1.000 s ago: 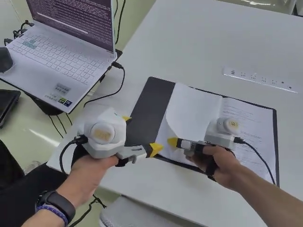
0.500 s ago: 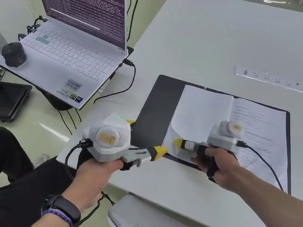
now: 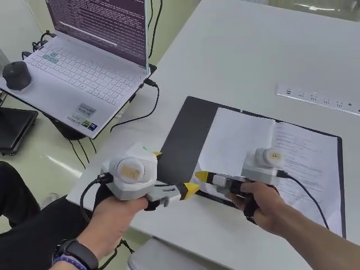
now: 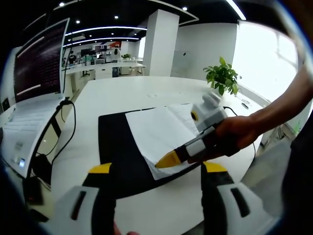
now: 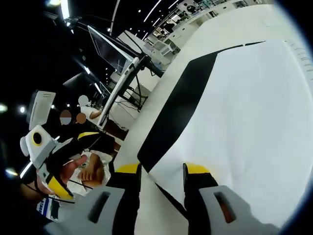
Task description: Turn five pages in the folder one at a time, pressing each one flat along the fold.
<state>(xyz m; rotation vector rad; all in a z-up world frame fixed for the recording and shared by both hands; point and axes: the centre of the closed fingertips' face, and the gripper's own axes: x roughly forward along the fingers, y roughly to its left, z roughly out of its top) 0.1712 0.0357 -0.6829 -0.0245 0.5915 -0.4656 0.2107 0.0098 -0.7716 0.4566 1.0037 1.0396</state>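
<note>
The black folder [image 3: 183,132] lies open on the white table. A turned white page [image 3: 236,140] lies over its left half, and a printed page [image 3: 306,154] lies on the right. My right gripper [image 3: 202,177] hovers at the turned page's near-left corner [image 5: 234,98], its jaws a narrow gap apart with nothing pinched [image 5: 163,171]. My left gripper [image 3: 171,171] is just off the folder's near-left corner, jaws wide open and empty [image 4: 159,169]. From there it faces the right gripper [image 4: 166,159] over the page [image 4: 156,129].
An open laptop [image 3: 79,73] sits on a stand at the far left, with a mouse [image 3: 17,73] and cables [image 3: 138,115] that trail toward the folder. A power strip [image 3: 315,97] lies at the back right. The table's near edge [image 3: 169,222] runs right below both grippers.
The head camera has shifted. The turned page's left edge was bowed up and now lies flatter. Both grippers stay close together at the folder's near-left corner.
</note>
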